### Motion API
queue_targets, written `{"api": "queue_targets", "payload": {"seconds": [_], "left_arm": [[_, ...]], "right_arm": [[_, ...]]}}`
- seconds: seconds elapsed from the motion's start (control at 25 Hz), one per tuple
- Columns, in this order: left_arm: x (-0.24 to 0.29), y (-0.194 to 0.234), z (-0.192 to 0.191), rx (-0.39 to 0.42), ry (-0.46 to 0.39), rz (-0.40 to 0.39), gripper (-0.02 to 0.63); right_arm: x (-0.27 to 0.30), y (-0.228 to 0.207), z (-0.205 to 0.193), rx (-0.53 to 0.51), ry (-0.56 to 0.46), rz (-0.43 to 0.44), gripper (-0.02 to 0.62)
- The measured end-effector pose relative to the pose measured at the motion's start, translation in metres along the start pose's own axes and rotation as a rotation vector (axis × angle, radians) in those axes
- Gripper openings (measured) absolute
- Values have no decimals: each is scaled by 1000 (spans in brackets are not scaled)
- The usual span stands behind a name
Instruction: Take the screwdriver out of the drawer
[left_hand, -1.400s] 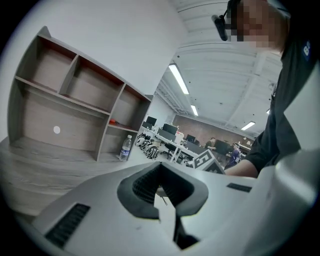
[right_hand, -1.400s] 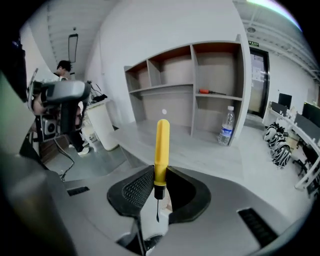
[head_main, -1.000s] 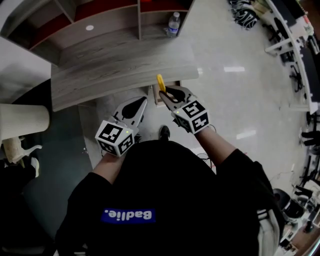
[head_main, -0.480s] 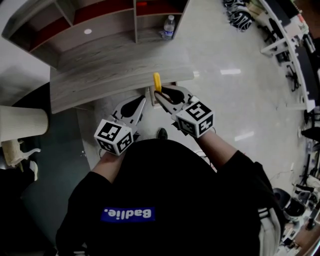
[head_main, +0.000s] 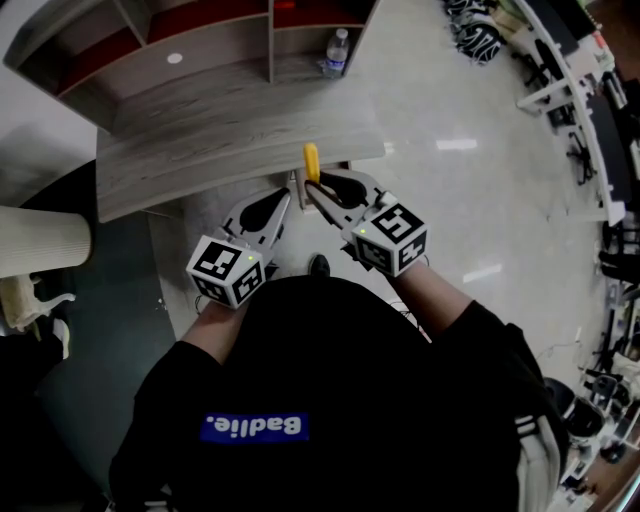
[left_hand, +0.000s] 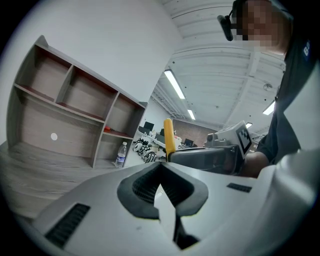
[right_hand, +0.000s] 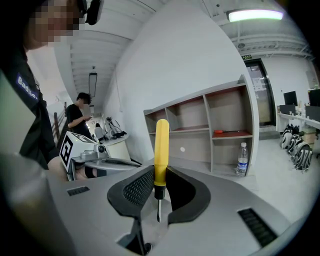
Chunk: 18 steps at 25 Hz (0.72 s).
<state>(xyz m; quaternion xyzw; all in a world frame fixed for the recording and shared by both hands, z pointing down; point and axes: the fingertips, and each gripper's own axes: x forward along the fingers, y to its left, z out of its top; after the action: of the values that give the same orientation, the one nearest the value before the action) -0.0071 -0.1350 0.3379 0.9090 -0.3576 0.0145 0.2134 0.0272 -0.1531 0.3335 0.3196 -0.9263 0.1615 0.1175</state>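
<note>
Just before the desk (head_main: 230, 130), the right gripper (head_main: 314, 186) clamps the yellow screwdriver (head_main: 311, 162) upright by its handle's lower end — lifted clear of the drawer (head_main: 296, 186), I judge. It looks light and stiff, and its smooth plastic may slip, so the handle is the place to hold. The left gripper (head_main: 284, 199) hangs beside it — jaws together, empty.

Head view: the drawer (head_main: 296, 186) at centre is mostly hidden under the desk (head_main: 230, 130), and the upper edge cuts off the shelf unit (head_main: 210, 42). Right gripper view: a red thing (right_hand: 231, 132) on the right shelf is too small to identify.
</note>
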Motion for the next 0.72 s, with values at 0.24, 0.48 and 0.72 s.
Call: {"api": "queue_targets", "payload": {"seconds": [0.24, 0.48, 0.72], "left_arm": [[-3, 0, 3, 5, -3, 0, 2], [-5, 0, 2, 8, -4, 0, 2], [-6, 0, 2, 7, -2, -3, 2]], "right_arm": [[0, 2, 1, 4, 1, 0, 97], [0, 3, -1, 12, -2, -5, 97], [1, 4, -2, 10, 4, -6, 97]]}}
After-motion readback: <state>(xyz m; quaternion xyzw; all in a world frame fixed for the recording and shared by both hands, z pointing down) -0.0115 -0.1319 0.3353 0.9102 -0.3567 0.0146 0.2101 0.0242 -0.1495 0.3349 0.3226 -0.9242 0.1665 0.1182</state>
